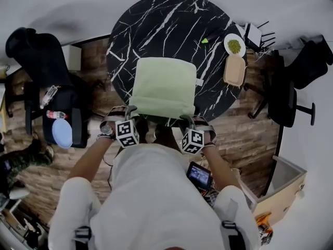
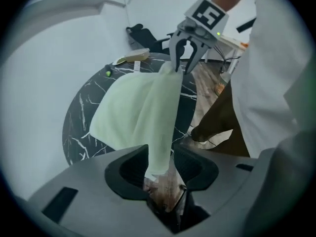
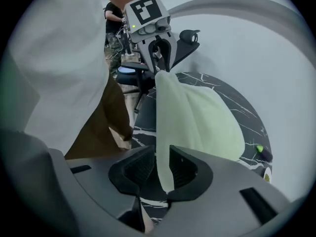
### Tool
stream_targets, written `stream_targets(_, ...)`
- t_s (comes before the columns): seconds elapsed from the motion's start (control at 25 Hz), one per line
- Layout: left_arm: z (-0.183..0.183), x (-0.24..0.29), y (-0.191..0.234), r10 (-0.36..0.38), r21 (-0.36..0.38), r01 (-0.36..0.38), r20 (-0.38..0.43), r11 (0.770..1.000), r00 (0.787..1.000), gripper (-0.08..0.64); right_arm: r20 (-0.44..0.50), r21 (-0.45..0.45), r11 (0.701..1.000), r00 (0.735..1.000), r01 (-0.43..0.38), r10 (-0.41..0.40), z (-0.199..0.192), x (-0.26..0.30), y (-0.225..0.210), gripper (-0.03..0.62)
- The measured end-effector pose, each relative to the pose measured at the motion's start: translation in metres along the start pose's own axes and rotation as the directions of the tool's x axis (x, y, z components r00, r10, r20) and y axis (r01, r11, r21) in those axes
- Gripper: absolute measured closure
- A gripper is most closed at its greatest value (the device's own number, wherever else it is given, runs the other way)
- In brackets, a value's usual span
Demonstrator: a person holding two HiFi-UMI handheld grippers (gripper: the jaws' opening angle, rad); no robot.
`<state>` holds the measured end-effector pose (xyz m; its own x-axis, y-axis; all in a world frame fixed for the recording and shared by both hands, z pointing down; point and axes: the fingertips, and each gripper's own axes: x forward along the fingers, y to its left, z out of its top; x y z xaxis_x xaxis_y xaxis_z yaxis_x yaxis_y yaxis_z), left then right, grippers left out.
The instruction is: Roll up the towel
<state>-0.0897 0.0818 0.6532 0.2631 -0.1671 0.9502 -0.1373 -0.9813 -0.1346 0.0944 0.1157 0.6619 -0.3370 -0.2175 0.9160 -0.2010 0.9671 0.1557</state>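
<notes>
A round black desk (image 1: 156,20) veined in white is set on a wood-plank floor (image 1: 244,134), with one black office chair (image 1: 44,56) beside the desk's left side and another (image 1: 291,95) beside its right. A pale green towel (image 1: 164,87) is spread over the near half of the desk, and its near edge is gathered into a thick fold along the desk's near rim, in front of the person. The left gripper (image 2: 160,172) is closed on the fold at its left end above the desk's near rim. The towel fills the gap there and touches both pads. The right gripper (image 3: 159,169) is likewise clamped on the fold's right end. Both grippers are pointed steeply down at the desk's rim. By the desk's right rim, a white plate (image 1: 234,45) with something green on it and a tan oblong tray (image 1: 234,70) are seen, apart from the towel.
</notes>
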Motion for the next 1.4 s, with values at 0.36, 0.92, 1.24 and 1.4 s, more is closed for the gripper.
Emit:
stream_targets(0.36, -0.007, 0.051, -0.004, -0.017, 0.055, 0.023, -0.107, 0.998, 0.994, 0.441, -0.074, 0.042, 0.999, 0.997, 0.006, -0.003, -0.011, 0.037, -0.011, 0.54)
stream_targets(0.92, -0.006, 0.014, -0.04, -0.254, 0.028, 0.256, -0.063, 0.966, 0.965, 0.508, -0.034, 0.224, 0.937, 0.959, -0.267, 0.282, -0.01, 0.0, 0.025, 0.577)
stream_targets(1.24, -0.001, -0.014, -0.037, -0.321, 0.004, 0.321, -0.045, 0.947, 0.946, 0.505, 0.042, 0.265, 0.905, 0.942, -0.333, 0.334, 0.005, -0.033, 0.016, 0.577)
stream_targets(1.4, 0.003, -0.007, -0.011, -0.32, -0.052, 0.318, -0.034, 0.947, 0.947, 0.502, 0.04, 0.28, 0.922, 0.963, -0.269, 0.268, 0.007, -0.029, -0.022, 0.577)
